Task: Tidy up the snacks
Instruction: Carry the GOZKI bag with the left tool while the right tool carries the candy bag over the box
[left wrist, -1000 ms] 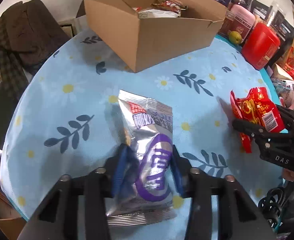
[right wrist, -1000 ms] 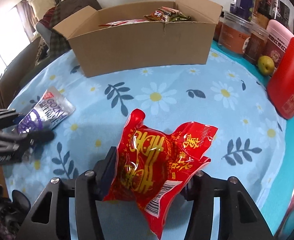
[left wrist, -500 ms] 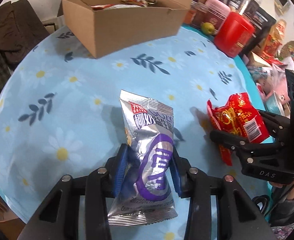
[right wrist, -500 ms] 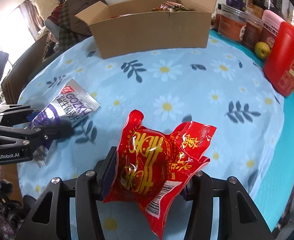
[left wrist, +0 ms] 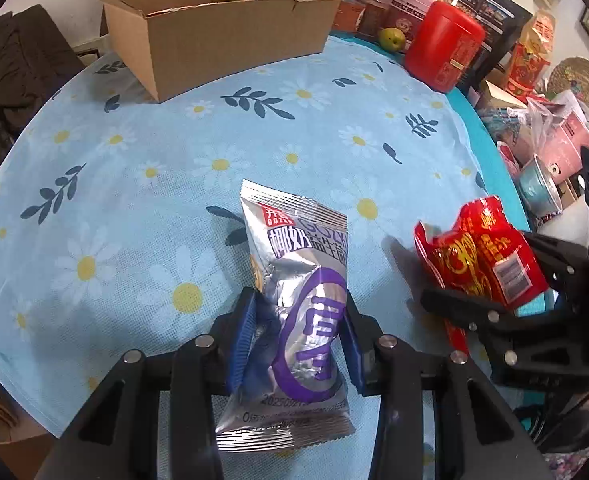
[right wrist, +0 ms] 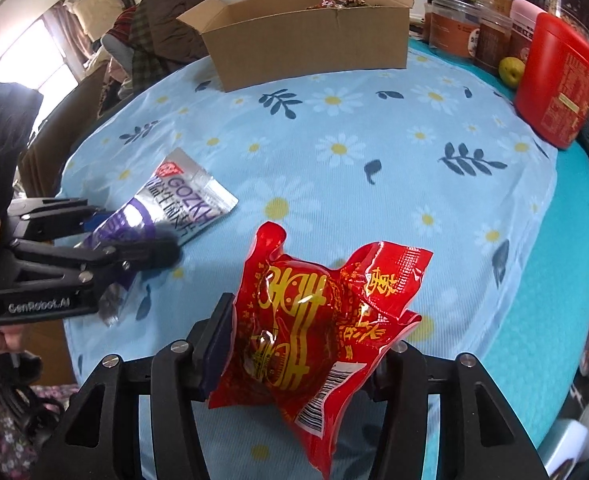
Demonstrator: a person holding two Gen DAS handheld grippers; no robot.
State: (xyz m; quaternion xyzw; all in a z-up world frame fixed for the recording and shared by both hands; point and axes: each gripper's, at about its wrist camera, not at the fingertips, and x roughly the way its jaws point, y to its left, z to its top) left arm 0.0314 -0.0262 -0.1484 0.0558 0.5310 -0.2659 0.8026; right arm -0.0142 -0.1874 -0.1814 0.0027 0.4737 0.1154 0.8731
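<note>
Silver "GOZKH" packet [left wrist: 302, 304] clamped in left claw [left wrist: 296, 336]; right claw [right wrist: 302, 344] grips red gold-lettered packet [right wrist: 318, 320], barcode showing.

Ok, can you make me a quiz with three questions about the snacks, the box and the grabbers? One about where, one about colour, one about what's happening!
1. Where is the box?
A. at the far side of the table
B. on the floor
C. under the red bag

2. What colour is the bag in the right gripper?
A. green
B. red
C. white

3. What is the left gripper doing?
A. hanging open
B. holding a pear
C. gripping the silver bag

Answers:
A, the box sits across the table.
B, the red bag sits between its fingers.
C, blue pads pinch the silver bag.
</note>
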